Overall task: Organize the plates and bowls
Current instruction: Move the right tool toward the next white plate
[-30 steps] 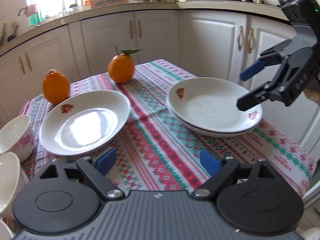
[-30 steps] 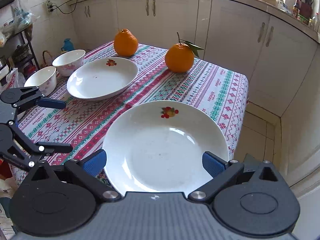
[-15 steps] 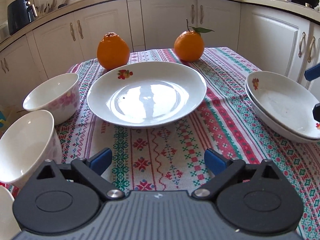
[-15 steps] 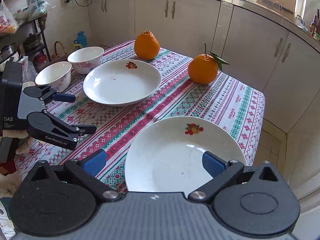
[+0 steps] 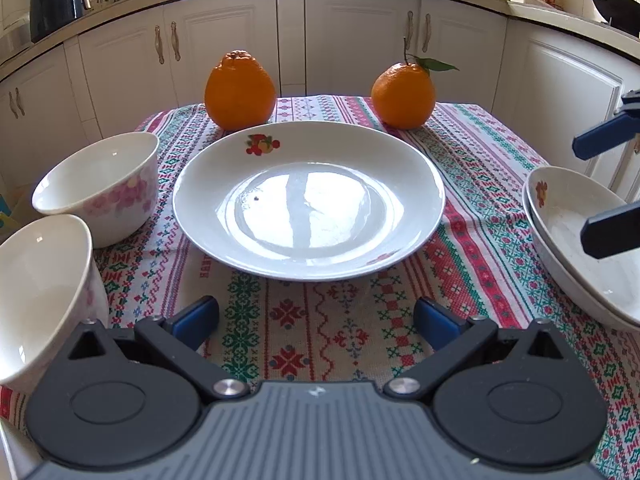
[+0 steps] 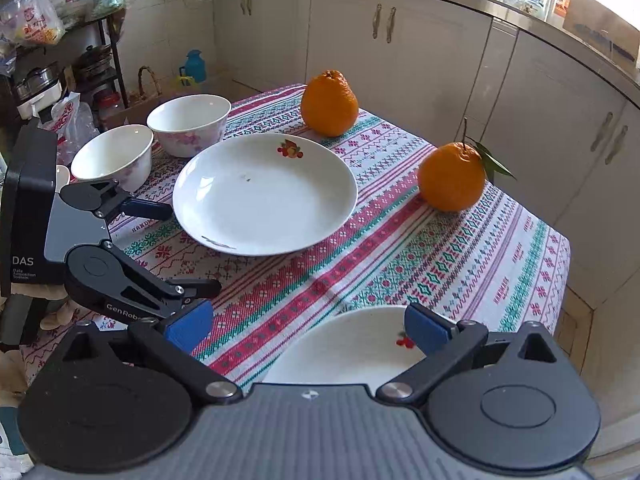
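Both bowls (image 5: 100,184) sit empty at the table's (image 5: 320,320) left edge. The lone plate (image 5: 308,200) is bare mid-cloth, with two more stacked (image 5: 580,248) right. The left gripper (image 5: 316,318) has just spread wide, holding nothing; the right gripper (image 6: 306,330) gapes empty.

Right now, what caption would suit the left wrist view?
Open left tongs face a single white plate on the patterned tablecloth, two oranges behind, two white bowls at left.

In the right wrist view, the left tool (image 6: 192,248) reads "DAS" on its body and "GenRob" on one arm.
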### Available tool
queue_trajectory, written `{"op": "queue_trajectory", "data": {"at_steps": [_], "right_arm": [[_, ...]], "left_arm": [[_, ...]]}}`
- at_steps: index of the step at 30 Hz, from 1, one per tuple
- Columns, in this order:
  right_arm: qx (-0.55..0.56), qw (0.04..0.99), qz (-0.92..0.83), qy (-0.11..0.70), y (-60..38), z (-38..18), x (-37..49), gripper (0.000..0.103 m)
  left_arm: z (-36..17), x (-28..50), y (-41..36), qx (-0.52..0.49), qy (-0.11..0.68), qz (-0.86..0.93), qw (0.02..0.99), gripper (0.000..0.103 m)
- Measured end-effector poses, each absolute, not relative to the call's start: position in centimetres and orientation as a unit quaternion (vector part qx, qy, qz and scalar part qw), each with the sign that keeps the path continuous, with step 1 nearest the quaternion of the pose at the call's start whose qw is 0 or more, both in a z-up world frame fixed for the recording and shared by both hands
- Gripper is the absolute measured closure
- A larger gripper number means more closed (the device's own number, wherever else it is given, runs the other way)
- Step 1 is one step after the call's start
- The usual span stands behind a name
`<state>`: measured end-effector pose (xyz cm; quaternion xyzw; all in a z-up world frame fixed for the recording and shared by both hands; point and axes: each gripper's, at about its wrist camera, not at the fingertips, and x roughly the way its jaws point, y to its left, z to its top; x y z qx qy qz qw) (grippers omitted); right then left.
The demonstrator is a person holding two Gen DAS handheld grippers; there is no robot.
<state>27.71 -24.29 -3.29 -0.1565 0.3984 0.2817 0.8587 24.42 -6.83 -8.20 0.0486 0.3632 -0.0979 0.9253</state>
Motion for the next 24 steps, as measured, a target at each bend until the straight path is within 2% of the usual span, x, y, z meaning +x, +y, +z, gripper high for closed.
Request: {"op": "queue_trajectory", "data": {"at_steps": [7,9,11,12,20,24], "right_arm": [[-0.162,0.843,0.327,0.396,-22.6,-3.6,31.9,0.000],[-0.156,0.839,0.338,0.396,-22.3,-3.6,33.5,0.000],[-0.152,0.835,0.348,0.397,-22.1,-3.7,35.1,0.000],[-0.151,0.833,0.352,0.400,-22.0,-3.8,36.0,0.000],[-0.159,0.807,0.394,0.409,-19.4,-4.5,42.0,0.000],[-0.165,0.790,0.418,0.418,-17.9,-5.3,44.4,0.003]], "left_arm": [[-8.3,24.8,-6.9,0.044,0.358,-0.094,0.928,0.002],[-8.1,24.9,-6.8,0.045,0.356,-0.095,0.929,0.007],[-8.0,24.9,-6.8,0.046,0.352,-0.095,0.930,0.017],[-7.9,25.0,-6.7,0.045,0.351,-0.094,0.930,0.019],[-7.8,25.4,-6.4,0.046,0.348,-0.092,0.932,0.024],[-7.8,25.5,-6.5,0.047,0.346,-0.095,0.932,0.024]]}}
